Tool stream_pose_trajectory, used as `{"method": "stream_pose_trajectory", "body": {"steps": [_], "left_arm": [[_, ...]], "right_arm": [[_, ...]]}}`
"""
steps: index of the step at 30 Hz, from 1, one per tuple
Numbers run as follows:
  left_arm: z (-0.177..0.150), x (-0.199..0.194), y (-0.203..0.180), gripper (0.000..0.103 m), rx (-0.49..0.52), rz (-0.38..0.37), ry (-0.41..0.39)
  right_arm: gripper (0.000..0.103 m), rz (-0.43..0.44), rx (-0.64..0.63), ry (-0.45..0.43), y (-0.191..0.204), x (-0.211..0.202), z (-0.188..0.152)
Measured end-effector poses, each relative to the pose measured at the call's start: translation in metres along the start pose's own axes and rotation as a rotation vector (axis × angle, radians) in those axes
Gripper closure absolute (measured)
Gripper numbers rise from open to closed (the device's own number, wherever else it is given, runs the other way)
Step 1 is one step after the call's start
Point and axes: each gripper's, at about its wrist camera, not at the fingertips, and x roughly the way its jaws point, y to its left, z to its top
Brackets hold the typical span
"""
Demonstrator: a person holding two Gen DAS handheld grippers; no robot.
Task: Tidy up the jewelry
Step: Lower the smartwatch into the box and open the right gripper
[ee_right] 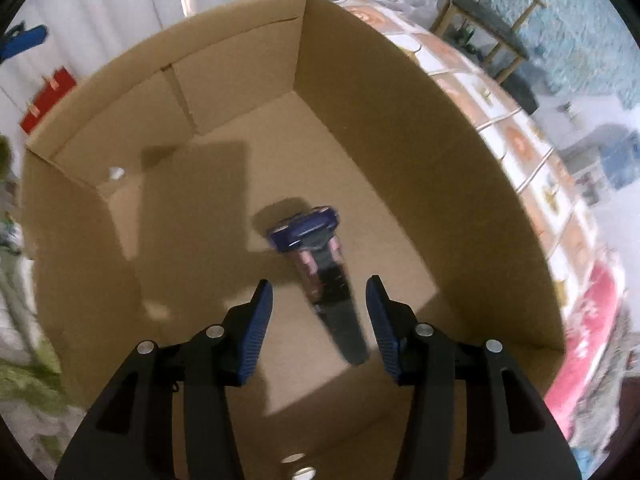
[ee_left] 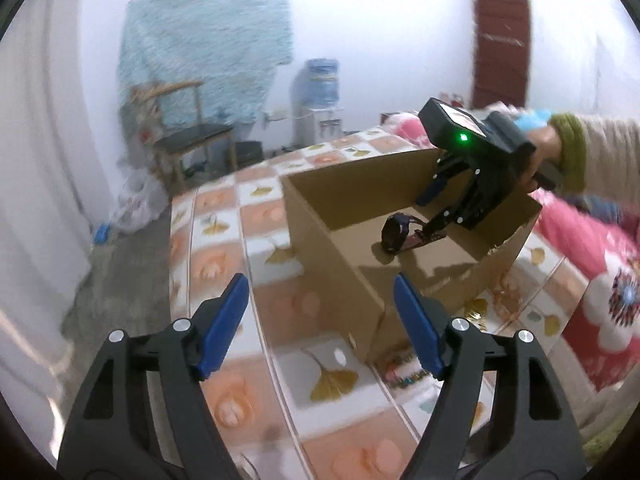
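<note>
A: The right gripper (ee_right: 318, 322) is hanging inside the cardboard box (ee_right: 360, 92), pointing down at its floor. Its blue pads are standing apart, and the wristwatch (ee_right: 316, 256) is lying between and beyond them, its blue face toward the centre of the frame, its strap running down toward the lower middle.

B: Is it gripping the strap?

A: No. In the right wrist view there is a clear gap on both sides of the strap, so nothing is being held. The watch looks blurred; whether it is resting flat on the floor I cannot tell.

B: And the other tool?

A: The left gripper (ee_left: 320, 320) is hovering empty and wide open at the bottom of its frame, outside the box, over the patterned tablecloth (ee_left: 224, 208). More small jewelry (ee_left: 404, 374) is lying on the cloth beside the box's near corner, just by the right pad.

B: So what is worrying you?

A: Three things, as I judge it. If the right gripper is lifting out carelessly, a finger may be catching the strap and dragging the watch back up. The box is light and nothing is bracing it, so a knock against its wall may be shoving it across the cloth. And the left gripper, reaching for those small pieces so near the box corner, risks nudging the cardboard or scattering them.
</note>
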Motion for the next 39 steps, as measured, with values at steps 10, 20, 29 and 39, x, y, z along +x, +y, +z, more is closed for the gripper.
{"method": "stream_pose_trajectory", "body": {"steps": [10, 20, 29, 39], "left_arm": [[-0.054, -0.018, 0.021, 0.032, -0.254, -0.005, 0.025], [-0.064, -0.008, 0.023, 0.032, -0.288, -0.009, 0.035], [-0.067, 0.005, 0.016, 0.032, -0.259, -0.016, 0.061], [-0.067, 0.011, 0.017, 0.032, -0.267, -0.027, 0.065]], "right_arm": [[0.100, -0.186, -0.035, -0.001, 0.015, -0.004, 0.024], [0.100, -0.245, -0.076, -0.241, 0.029, -0.087, 0.052], [0.099, -0.315, -0.289, 0.133, 0.035, 0.033, -0.015], [0.079, -0.338, -0.378, 0.240, 0.027, 0.013, -0.021]]}}
